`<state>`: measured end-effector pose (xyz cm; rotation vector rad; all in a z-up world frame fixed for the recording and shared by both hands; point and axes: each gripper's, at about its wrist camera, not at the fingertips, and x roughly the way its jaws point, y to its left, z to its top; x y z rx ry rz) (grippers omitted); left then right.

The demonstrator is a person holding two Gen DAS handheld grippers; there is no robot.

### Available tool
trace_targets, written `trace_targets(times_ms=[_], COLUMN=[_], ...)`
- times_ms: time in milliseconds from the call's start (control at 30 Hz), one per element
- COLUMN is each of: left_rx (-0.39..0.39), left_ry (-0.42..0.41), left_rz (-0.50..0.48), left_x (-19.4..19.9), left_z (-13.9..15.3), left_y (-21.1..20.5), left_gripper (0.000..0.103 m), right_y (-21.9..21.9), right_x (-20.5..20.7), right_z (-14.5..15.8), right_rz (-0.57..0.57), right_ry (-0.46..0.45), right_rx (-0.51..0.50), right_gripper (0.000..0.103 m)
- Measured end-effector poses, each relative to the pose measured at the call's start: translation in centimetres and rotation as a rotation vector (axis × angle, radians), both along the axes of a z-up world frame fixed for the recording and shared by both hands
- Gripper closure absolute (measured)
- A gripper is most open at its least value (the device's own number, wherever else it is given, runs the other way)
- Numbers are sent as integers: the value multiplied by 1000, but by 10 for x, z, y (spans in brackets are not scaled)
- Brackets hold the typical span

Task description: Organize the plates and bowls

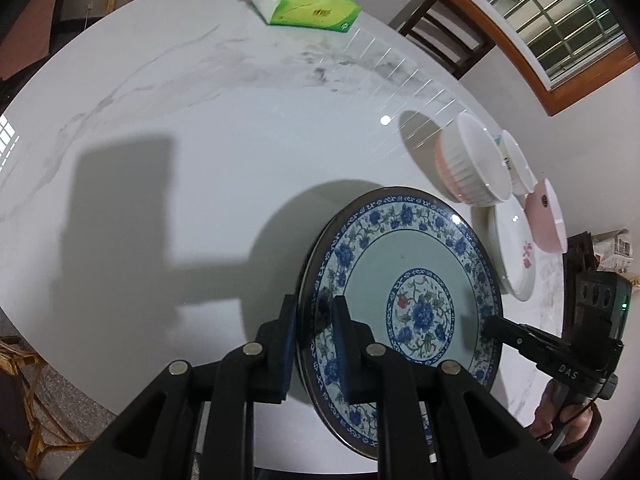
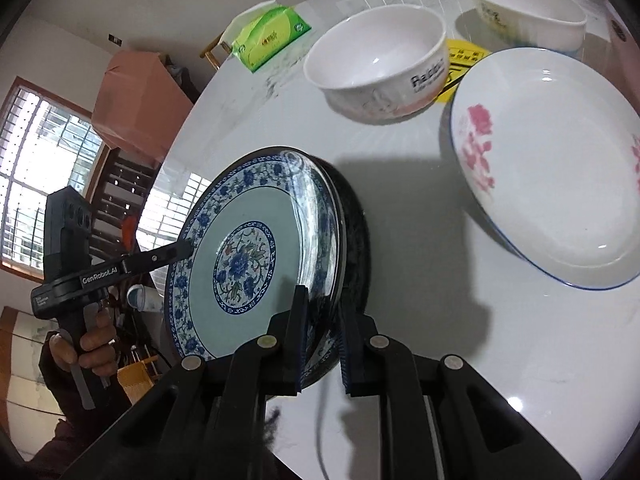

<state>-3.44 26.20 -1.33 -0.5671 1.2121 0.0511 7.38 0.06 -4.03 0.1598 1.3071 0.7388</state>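
Observation:
A blue-and-white floral plate (image 1: 416, 280) is held above the white marble table (image 1: 200, 140), gripped on opposite rims by both grippers. My left gripper (image 1: 316, 344) is shut on its near rim; it also shows in the right wrist view (image 2: 182, 250). My right gripper (image 2: 322, 344) is shut on the other rim of the plate (image 2: 248, 264); its finger also shows in the left wrist view (image 1: 492, 326). A white plate with pink flowers (image 2: 560, 184) lies to the right. A white bowl (image 2: 380, 64) and a second bowl (image 2: 524, 8) stand behind it.
A green tissue box (image 1: 312, 4) lies at the far side of the table. A pink bowl (image 1: 548, 216) sits at the right edge by the ribbed white bowl (image 1: 476, 164). A yellow card (image 2: 464, 60) lies between the bowls. Chairs (image 1: 444, 32) stand around the table.

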Motion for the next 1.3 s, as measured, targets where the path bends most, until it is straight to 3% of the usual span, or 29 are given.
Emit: trace_targets(times_ms=[333, 600, 667, 767, 833, 1000, 1100, 1300], left_rx=[33, 40, 59, 72, 64, 70, 47, -32], left_ry=[30, 31, 25, 10, -1, -77, -150, -216], left_rz=[-17, -21, -22, -25, -19, -6, -22, -138], left_x=[10, 14, 16, 18, 19, 19, 21, 41], left_z=[-9, -11, -10, -6, -3, 18, 32, 46], left_y=[-3, -8, -9, -11, -9, -13, -24, -74], left_gripper=[86, 85, 85, 85, 84, 82, 72, 66], right_y=[16, 32, 39, 50, 54, 37, 7, -70], right_x=[-2, -4, -6, -11, -15, -18, -11, 3], right_z=[1, 8, 10, 15, 20, 33, 38, 46], right_rz=[38, 67, 88, 129, 149, 131, 80, -68], right_ry=[-25, -30, -46, -108, -163, -231, -240, -237], right_rx=[-107, -160, -185, -269, -308, -250, -176, -70], right_gripper=[83, 64, 54, 43, 43, 41, 41, 41])
